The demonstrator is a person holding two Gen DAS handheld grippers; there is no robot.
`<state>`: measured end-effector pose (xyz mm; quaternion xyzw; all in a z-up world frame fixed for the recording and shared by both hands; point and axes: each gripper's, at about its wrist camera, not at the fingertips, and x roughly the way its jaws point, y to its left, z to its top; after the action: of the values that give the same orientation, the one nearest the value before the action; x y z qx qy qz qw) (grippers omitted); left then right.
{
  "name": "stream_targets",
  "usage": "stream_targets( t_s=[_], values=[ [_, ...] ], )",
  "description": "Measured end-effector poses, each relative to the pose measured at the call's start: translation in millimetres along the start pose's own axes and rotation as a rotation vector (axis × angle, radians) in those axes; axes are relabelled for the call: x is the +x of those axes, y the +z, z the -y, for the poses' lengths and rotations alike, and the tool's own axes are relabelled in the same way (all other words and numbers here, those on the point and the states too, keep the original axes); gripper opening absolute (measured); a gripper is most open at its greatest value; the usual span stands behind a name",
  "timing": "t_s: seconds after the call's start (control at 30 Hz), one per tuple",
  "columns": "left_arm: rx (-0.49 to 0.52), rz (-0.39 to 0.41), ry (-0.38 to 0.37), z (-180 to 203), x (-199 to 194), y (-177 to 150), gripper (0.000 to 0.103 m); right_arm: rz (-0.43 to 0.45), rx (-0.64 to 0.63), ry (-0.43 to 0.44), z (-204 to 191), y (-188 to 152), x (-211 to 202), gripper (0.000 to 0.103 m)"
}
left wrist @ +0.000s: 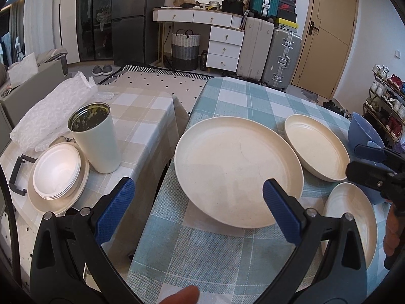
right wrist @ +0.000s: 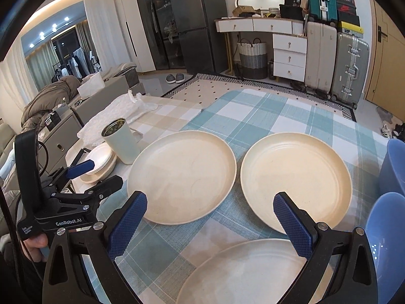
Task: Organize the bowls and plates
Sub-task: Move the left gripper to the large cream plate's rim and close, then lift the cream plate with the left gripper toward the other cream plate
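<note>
Where cloth spreads: three cream plates [right wrist: 182, 174], two blue bowls [right wrist: 395, 167].

"GenRobot.AI" printed white on black body of left gripper [right wrist: 83, 174], seen from right wrist view.

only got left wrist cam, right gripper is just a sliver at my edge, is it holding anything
Observer: No. The right wrist view shows the right gripper open, with nothing between its fingers.
Operator: whats nearest to it
Observer: The near plate, lying flat on the checked cloth right in front of the fingers. Your view only catches part of it.
Operator: how many blue bowls on that side
Observer: Two at the right edge: a far blue bowl and a near blue bowl. I cannot tell whether they touch.
</note>
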<state>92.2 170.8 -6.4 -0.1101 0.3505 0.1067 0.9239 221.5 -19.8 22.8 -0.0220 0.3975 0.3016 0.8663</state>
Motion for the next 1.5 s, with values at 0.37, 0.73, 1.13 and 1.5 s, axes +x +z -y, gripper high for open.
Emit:
stream_targets(
  t_s=[0.37,0.73,1.13,1.5],
  values=[
    [-0.034,-0.066,-0.028,-8,29,1,0.101,-0.085,0.036,0.046,8,1,42,0.089],
    [-0.047,-0.129,-0.030,-11,58,2,0.099,-0.158,0.041,0.062,8,-4,75,0.074],
    [-0.029,-0.161,-0.012,-12,75,2,0.084,-0.208,0.045,0.039,13,-5,99,0.055],
    [-0.006,-0.206,0.008,-8,88,-3,0.036,-0.211,0.023,-0.019,12,-5,107,0.035]
  ],
)
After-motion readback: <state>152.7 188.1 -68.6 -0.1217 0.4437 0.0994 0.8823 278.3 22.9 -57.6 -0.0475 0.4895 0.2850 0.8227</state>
